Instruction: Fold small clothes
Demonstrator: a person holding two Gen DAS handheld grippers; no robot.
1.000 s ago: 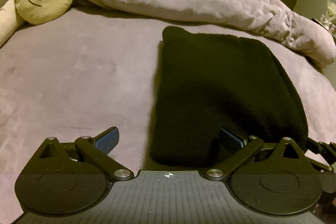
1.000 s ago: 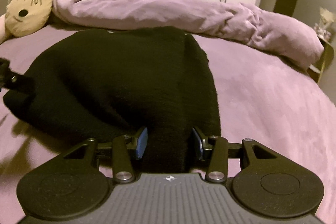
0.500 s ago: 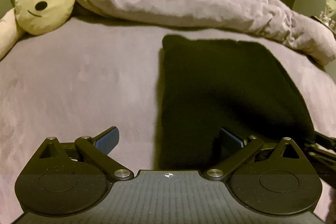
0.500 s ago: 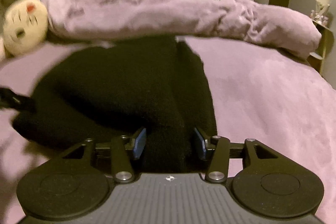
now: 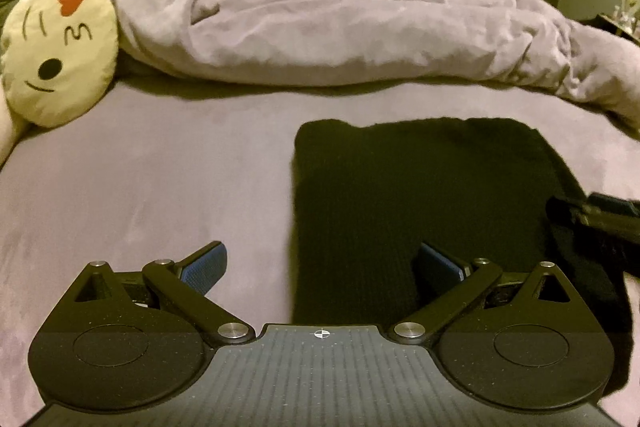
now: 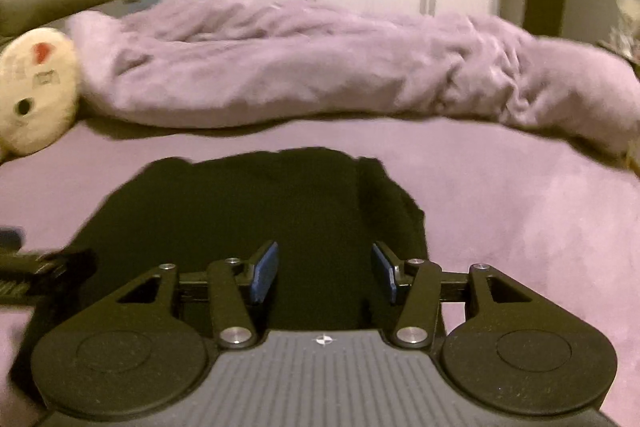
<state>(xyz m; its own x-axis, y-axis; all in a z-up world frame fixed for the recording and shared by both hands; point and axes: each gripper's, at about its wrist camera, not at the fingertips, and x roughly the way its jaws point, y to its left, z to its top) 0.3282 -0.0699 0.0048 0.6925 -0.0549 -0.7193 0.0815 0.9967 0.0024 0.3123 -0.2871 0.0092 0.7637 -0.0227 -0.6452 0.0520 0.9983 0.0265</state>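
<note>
Both the left gripper (image 5: 322, 265) and right gripper (image 6: 324, 277) hover with fingers apart over a folded black knit garment (image 5: 420, 195) on the bed (image 5: 160, 179); smooth its edges before regripping.

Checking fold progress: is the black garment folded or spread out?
Folded. The black garment lies on the bed as a compact rectangle with an overlapping layer along one side, no sleeves or legs sticking out.
</note>
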